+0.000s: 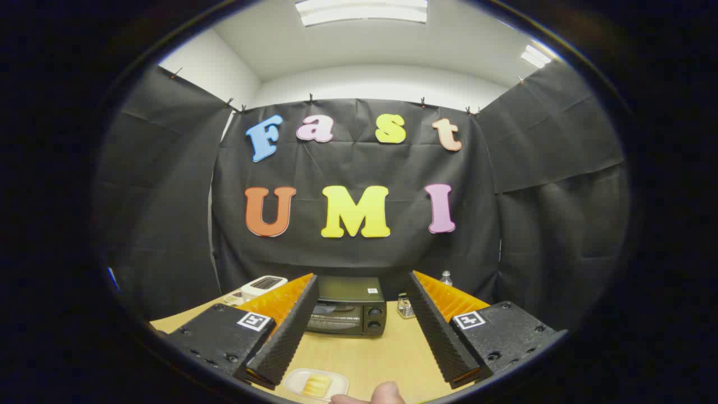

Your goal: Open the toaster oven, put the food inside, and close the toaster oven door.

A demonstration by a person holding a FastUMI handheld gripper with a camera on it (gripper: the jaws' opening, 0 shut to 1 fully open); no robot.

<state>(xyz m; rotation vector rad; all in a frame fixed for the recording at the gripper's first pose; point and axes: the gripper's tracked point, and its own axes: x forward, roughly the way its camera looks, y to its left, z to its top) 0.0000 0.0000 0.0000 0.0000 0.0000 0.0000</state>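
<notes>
Bare table (370, 353) stretches from my claw (362, 283) to the toaster oven (350, 306) straight ahead, door shut, near the back edge — my fingers spread wide, holding nothing — and the food (317, 385) sits on its plate (294, 381) close below, between them.

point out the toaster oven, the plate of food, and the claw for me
toaster oven (348, 311): gripper view, on its glass door, beyond the fingers.
plate (296, 382): gripper view, on its bare rim, between the fingers.
claw (359, 373): gripper view, midway between its fingertips, open.
</notes>
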